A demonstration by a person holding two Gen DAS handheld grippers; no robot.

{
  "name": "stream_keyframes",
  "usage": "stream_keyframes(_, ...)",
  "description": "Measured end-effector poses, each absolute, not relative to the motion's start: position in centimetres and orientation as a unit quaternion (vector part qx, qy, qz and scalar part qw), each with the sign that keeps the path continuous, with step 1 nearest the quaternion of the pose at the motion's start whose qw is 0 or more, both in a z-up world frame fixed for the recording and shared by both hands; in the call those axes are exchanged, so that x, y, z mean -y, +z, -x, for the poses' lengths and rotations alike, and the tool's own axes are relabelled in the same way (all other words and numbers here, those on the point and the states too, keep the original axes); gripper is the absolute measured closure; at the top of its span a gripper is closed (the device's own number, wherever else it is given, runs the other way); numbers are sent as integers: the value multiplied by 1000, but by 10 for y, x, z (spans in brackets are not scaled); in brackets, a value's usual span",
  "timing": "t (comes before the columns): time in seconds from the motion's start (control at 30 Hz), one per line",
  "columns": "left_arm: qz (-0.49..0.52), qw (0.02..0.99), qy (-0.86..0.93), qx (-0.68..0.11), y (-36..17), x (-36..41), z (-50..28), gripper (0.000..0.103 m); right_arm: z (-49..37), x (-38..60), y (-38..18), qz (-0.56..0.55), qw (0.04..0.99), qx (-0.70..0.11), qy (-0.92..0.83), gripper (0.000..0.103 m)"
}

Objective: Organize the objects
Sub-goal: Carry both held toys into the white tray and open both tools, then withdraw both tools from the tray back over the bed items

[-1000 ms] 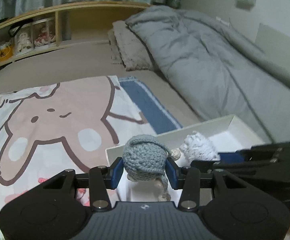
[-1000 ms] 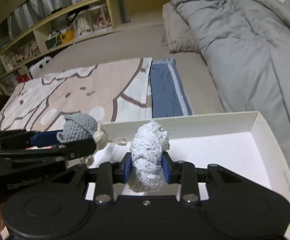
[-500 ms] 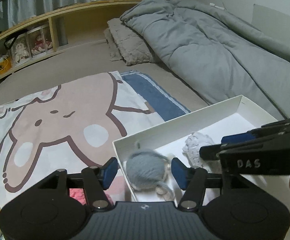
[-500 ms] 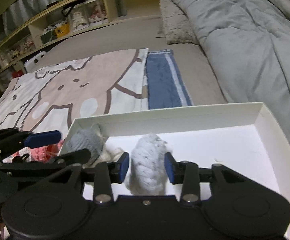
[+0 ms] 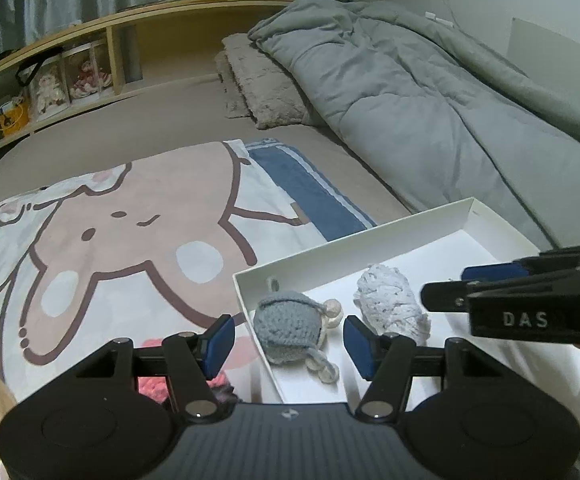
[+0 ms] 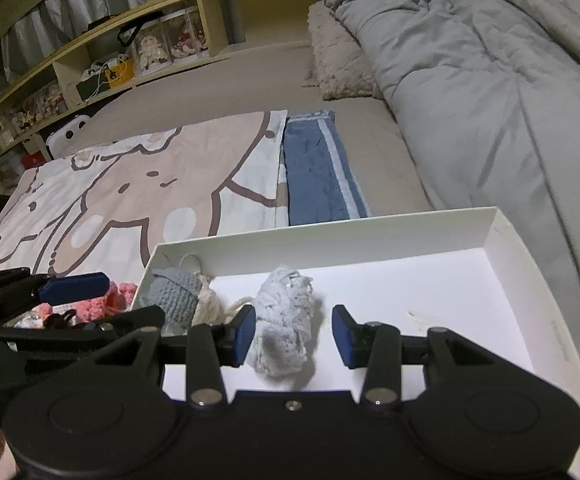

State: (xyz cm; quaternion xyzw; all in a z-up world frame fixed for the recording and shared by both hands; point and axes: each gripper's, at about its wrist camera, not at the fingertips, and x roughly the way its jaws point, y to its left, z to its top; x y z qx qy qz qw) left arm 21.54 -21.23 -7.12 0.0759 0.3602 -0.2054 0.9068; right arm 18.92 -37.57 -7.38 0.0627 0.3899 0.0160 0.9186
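**In the white box: both pieces released**

In the white box (image 6: 369, 236) on the bed, the grey crochet ball (image 5: 290, 326) and white lace bundle (image 6: 286, 320) lie loose, ball at 9 o'clock of bundle. Left tongs (image 5: 288, 344) and right tongs (image 6: 293, 334) have just been opening; both stand apart, empty, pads clear of the pieces. Judgement: this placement is done. Pink yarn items (image 6: 106, 300) wait outside at 9 o'clock. Surface: cartoon blanket (image 5: 110, 240), grey duvet (image 5: 429, 120) at 2 o'clock, shelf (image 6: 150, 52) behind.
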Motion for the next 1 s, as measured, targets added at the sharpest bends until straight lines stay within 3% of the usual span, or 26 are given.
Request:
stream_keyframes(0.27, -69, 910, -196, -359, -38, 197, -194, 40, -161, 372, -45, -57, 926, -374, -2, 57)
stream_keyframes(0.47, -60, 914, -191, -354, -12, 185, -174, 33, -136, 364, -24, -48, 931, -361, -9, 45)
stream_keyframes(0.63, -53, 918, -187, -345, 6, 175, -152, 23, -111, 361, -5, -44, 937, -347, -13, 35)
stream_keyframes(0.7, -52, 921, -183, -339, 12, 172, -142, 14, -100, 359, 2, -35, 940, -339, -17, 30)
stream_keyframes(1.0, -36, 933, -162, -320, 33, 152, -102, 1, -55, 358, 31, -29, 950, -308, -37, 15)
